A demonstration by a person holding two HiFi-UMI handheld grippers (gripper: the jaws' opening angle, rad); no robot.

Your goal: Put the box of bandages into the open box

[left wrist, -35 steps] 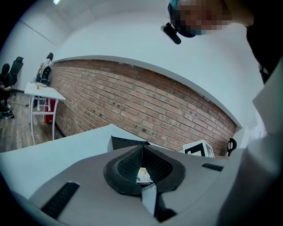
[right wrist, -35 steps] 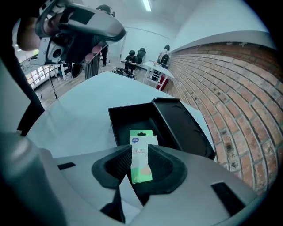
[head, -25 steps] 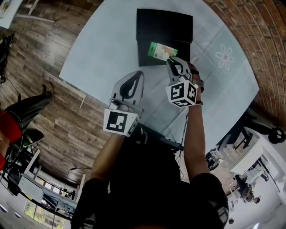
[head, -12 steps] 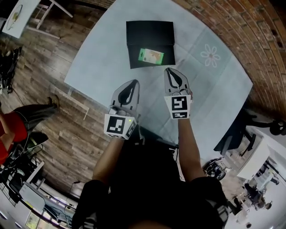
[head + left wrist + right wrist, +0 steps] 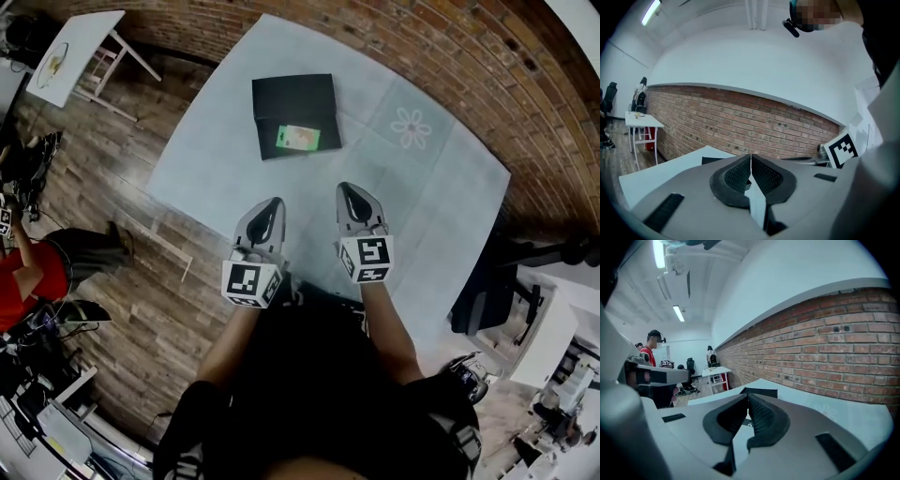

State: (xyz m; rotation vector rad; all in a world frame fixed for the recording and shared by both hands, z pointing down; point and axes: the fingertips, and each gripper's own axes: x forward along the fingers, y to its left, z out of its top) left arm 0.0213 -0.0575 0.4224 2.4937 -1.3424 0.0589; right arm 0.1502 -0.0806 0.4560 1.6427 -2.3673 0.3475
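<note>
Pale tablecloth [image 5: 202,164] carries a matte black box [image 5: 291,97] holding a green carton [image 5: 298,138]; left tool [image 5: 270,202], right tool [image 5: 347,187] closed.

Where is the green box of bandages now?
The green bandage box lies inside the open black box on the pale blue table, upper centre of the head view, left of the flower print.

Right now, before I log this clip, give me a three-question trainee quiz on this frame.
1. True or false: the bandage box lies inside the black open box.
2. Which is nearer the flower print on the tablecloth: A, the left gripper, or B, the right gripper?
3. Fill in: both grippers' jaws are ____, with nothing between them.
Key: 1 true; 2 B; 3 shut.
</note>
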